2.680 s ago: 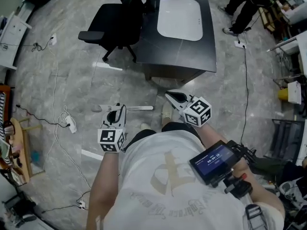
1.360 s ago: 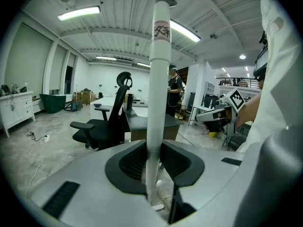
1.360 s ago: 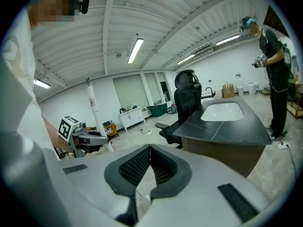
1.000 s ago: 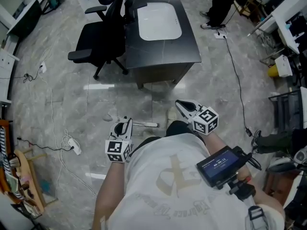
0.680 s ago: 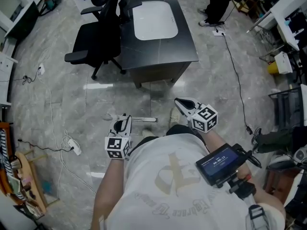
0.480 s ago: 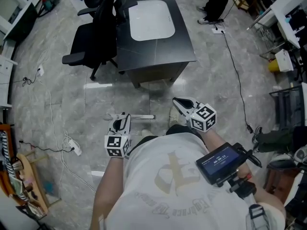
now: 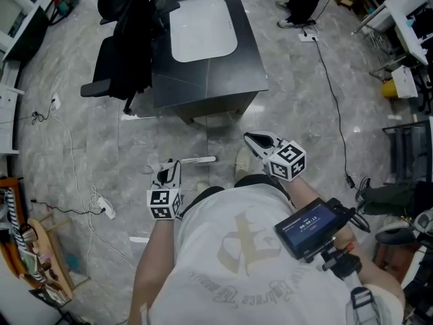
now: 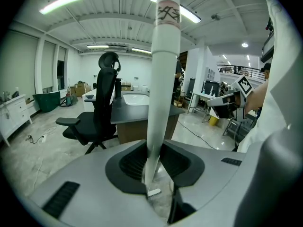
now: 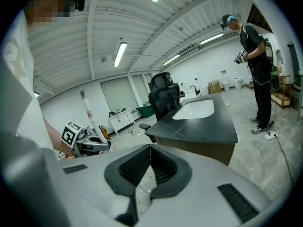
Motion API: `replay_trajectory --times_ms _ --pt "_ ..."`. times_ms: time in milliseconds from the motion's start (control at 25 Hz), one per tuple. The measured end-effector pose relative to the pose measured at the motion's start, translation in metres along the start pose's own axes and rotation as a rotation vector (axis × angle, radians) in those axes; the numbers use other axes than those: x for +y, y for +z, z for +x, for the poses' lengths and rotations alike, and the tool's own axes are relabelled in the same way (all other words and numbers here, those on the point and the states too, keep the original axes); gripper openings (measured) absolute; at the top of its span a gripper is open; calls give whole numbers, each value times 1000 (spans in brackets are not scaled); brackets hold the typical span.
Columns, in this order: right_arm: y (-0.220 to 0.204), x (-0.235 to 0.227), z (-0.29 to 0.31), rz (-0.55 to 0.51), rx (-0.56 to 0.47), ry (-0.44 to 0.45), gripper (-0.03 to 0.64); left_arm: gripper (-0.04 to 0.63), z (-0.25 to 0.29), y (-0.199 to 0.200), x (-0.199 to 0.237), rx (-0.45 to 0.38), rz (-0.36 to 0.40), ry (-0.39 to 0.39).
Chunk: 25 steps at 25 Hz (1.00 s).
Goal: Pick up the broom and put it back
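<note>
The broom shows only as its white handle (image 8: 163, 79), which stands upright between the ribbed pads of my left gripper (image 8: 154, 160). The jaws are shut on it. From above, the handle (image 7: 197, 160) appears as a short white bar beside the left gripper (image 7: 166, 171), over the grey floor. The brush end is hidden. My right gripper (image 7: 254, 139) is held apart to the right with nothing in it. Its jaw tips meet, with nothing between them (image 9: 149, 148). The right gripper view also catches the handle (image 9: 88, 110) rising from the left gripper (image 9: 90, 145).
A dark desk (image 7: 216, 73) with a white inset basin (image 7: 201, 27) stands just ahead. A black office chair (image 7: 118, 53) is at its left side. Cables and a power strip (image 7: 101, 205) lie on the floor at left. A person (image 9: 258, 65) stands at the far right.
Both grippers have moved forward toward the desk, which now sits further left in the head view. The broom handle stays gripped in the left gripper. The right gripper is still without a load.
</note>
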State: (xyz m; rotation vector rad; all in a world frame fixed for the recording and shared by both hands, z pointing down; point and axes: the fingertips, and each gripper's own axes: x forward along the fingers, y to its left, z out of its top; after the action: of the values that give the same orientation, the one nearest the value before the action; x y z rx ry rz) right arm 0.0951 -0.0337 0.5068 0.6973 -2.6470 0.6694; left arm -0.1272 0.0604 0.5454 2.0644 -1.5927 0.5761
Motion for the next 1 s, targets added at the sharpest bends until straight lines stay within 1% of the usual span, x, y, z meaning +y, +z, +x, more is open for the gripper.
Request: replay_trajectory --times_ms 160,440,680,1000 --pt "4 -21 -5 15 -7 7 17 92 24 2 -15 40 6 -4" --pt "-3 -33 -11 54 -8 -16 17 92 56 -2 -32 100 45 -65" --pt "-10 -52 -25 89 -10 -55 17 92 86 -14 -45 178 77 -99" --pt "-23 -73 -38 132 -6 -112 17 92 115 -38 -49 266 102 -117"
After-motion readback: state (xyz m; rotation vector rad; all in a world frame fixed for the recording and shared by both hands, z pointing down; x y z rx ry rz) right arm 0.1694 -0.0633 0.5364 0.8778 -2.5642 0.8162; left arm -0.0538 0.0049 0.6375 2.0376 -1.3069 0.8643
